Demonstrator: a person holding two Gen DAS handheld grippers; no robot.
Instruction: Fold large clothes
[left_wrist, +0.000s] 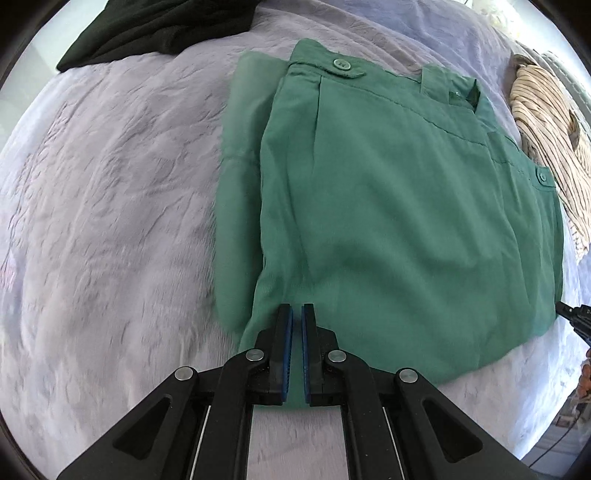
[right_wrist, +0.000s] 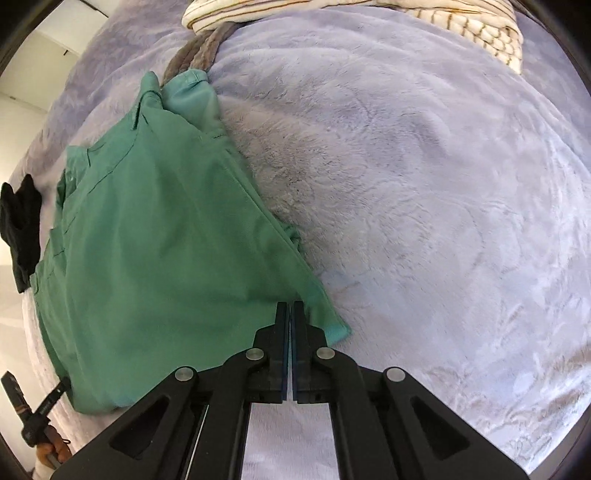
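The left gripper (left_wrist: 297, 314) and right gripper (right_wrist: 290, 310) are both hovering with jaws together, gripping nothing, over the near edge of the folded green cotton trousers (left_wrist: 388, 206). These are lying flat on the fluffy lilac blanket (left_wrist: 110, 206), with a dark garment (left_wrist: 159, 29) and striped cream fabric (left_wrist: 543, 125) lying beyond.

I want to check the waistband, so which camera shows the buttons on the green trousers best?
The left wrist view: the green trousers lie nearly whole there, with one button at the top and another at the right edge. The right wrist view shows the trousers obliquely, with no button clearly visible.
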